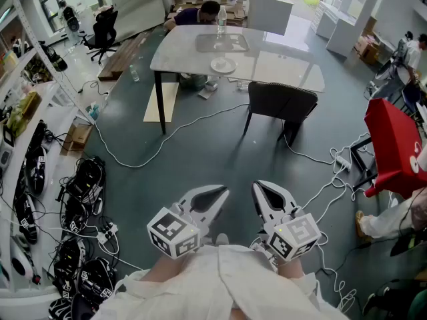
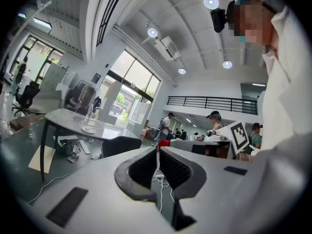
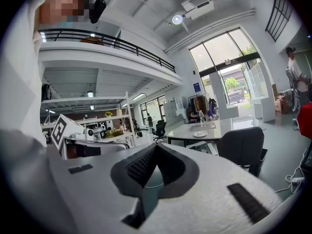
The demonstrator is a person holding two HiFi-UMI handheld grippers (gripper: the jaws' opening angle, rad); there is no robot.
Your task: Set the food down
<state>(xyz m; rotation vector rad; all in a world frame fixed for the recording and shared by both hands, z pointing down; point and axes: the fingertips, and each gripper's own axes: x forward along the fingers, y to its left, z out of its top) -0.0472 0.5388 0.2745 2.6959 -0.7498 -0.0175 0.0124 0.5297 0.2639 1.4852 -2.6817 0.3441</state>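
Left gripper [image 1: 223, 192] and right gripper [image 1: 259, 187]: pale grey shells, black ribbed pads. The 2 marker cubes [image 1: 175, 233] are white with black square patterns. Desk [image 1: 280, 62], upper centre of the frame: pale grey top, black legs. Plate [image 1: 223, 65]: white. Chair [image 1: 280, 102]: dark grey. Floor [image 1: 200, 159]: dark blue-grey, crossed by white cables [image 1: 137, 167]. Right edge: 1 red object [image 1: 393, 145]. Bottom centre: white garment [image 1: 220, 285].

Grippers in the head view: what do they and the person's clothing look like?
Both the left gripper and the right gripper have white, tapering shells with dark grey, ribbed inner pads. Each carries a white cube printed with black square markers. The person wears a loose white garment.
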